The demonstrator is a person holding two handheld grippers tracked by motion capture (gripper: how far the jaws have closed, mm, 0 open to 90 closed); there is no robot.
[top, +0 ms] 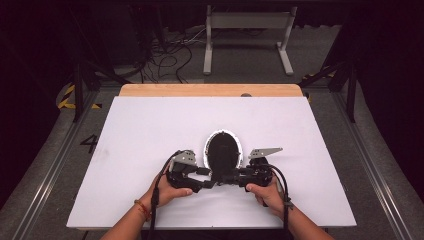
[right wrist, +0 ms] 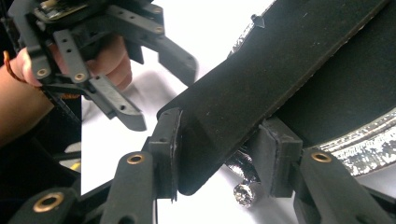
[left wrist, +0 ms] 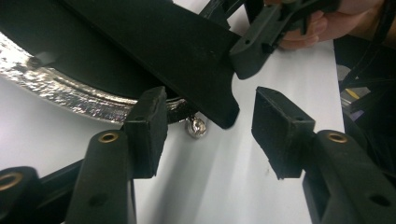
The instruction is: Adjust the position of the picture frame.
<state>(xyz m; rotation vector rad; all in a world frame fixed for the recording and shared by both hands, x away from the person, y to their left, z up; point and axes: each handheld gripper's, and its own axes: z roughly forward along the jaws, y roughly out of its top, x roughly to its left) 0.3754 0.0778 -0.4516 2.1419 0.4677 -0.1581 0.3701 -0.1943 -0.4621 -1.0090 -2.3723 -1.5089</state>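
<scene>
High view: both tongs meet at the near edge of an oval black mirror-like frame (top: 223,152) with a silvery rim, lying mid-tabletop (top: 150,125).

In the right gripper view the right tongs (right wrist: 219,154) pinch a flat black flap (right wrist: 261,88) that juts from the frame's near end, pads pressed on both faces, above a small silver knob (right wrist: 243,193). In the left gripper view the left tongs (left wrist: 210,130) stand spread, one pad beside the flap's edge, the other clear of it. Wide bare white surface lies open on every side; the tabletop's near edge is close to the hands.
</scene>
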